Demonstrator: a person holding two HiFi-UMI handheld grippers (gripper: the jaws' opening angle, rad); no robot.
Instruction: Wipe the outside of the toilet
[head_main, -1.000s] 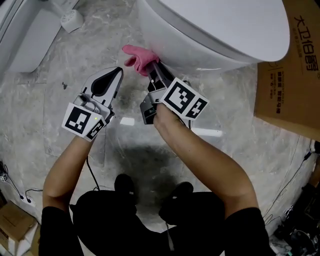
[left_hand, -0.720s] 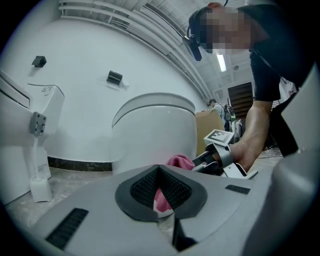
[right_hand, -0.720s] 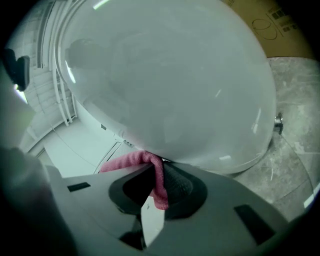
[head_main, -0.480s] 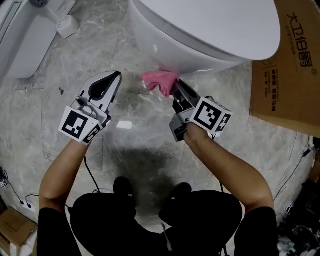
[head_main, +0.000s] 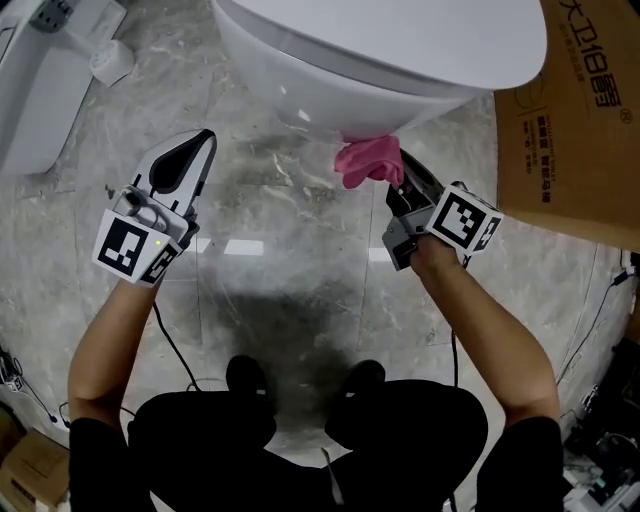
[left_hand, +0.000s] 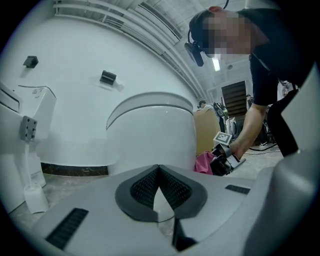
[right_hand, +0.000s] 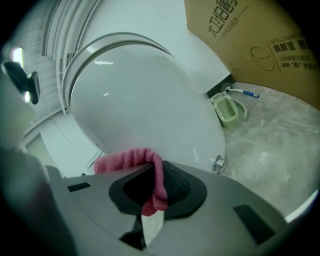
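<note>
The right gripper pinches a pink cloth against the white toilet bowl's lower outer curve to rub it, while the left gripper (jaws pressed together, empty) hangs aside over the floor.

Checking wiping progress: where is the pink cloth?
In the head view, right of centre, the pink cloth is clamped in the right gripper, touching the toilet.

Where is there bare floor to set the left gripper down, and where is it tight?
Bare floor lies between the left gripper and right gripper, in front of the toilet, and left of the toilet up to the white unit. Tight: the gap between toilet and box, where the right gripper holds the cloth.
</note>
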